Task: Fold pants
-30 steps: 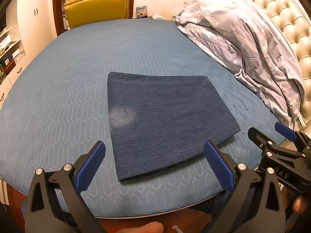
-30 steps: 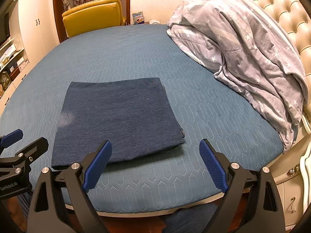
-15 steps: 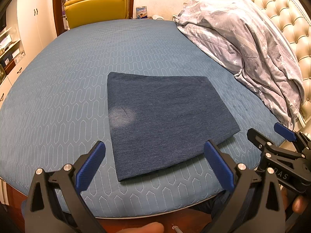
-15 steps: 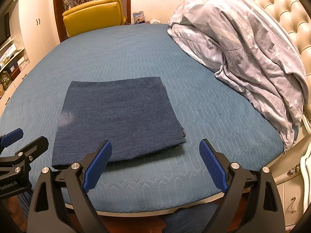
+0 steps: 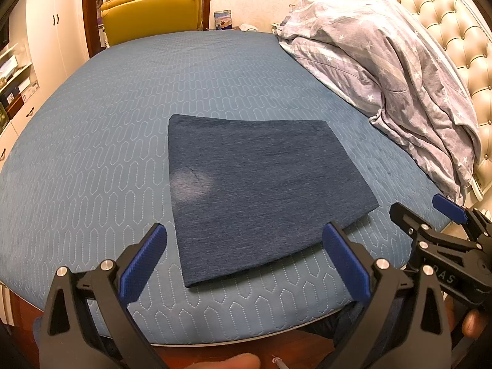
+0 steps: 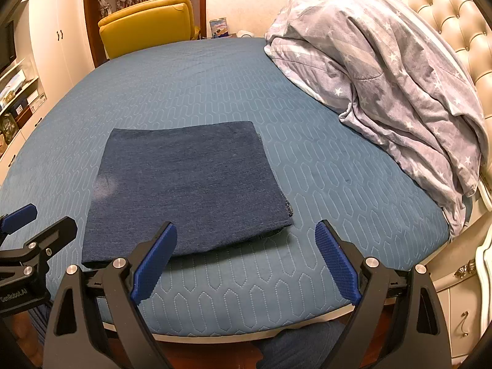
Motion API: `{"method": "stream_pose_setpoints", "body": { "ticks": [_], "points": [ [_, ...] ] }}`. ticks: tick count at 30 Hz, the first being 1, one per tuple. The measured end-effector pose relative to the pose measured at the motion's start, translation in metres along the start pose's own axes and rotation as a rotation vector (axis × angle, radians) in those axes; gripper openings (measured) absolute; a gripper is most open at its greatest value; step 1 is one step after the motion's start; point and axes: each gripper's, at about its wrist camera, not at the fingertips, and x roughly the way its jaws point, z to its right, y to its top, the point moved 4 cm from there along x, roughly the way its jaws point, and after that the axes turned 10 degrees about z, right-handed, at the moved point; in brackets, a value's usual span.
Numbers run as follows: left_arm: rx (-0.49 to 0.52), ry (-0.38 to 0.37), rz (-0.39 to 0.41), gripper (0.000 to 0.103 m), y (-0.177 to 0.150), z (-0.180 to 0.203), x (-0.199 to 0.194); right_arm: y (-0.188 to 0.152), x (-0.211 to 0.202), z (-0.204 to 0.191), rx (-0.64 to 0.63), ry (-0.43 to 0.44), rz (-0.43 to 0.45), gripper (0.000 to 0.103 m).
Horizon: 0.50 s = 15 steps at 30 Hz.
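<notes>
Left wrist view: right gripper [image 5: 429,213] body lettered "OAS", partly cut off. Pants [image 5: 261,196] folded into flat dark-blue near-square on bed [image 5: 92,160], near front edge; long axis unclear. Left gripper [image 5: 244,261] spread wide, empty.

Right wrist view: left gripper [image 6: 38,220] body reads "GenRobot.AI". Right gripper [image 6: 244,259] wide apart, nothing held, short of pants [image 6: 187,187].

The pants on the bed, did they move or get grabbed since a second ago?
No, nothing visibly changed. The folded pants lie flat on the bed as before, and the left gripper and right gripper stay open in front of them, touching nothing.
</notes>
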Motion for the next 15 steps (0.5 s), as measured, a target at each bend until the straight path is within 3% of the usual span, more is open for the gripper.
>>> {"method": "stream_pose_setpoints", "body": {
  "ticks": [8, 11, 15],
  "points": [
    [-0.007, -0.037, 0.027, 0.101, 0.002, 0.004, 0.001, -0.003, 0.001, 0.001, 0.003, -0.003, -0.007, 0.088],
    [-0.030, -0.131, -0.002, 0.101, 0.005, 0.004, 0.013, -0.005, 0.005, 0.005, 0.013, -0.012, -0.015, 0.088],
    [-0.086, -0.187, -0.049, 0.101, 0.001, -0.041, 0.035, -0.004, 0.018, 0.013, 0.032, -0.042, -0.024, 0.088]
  ]
}}
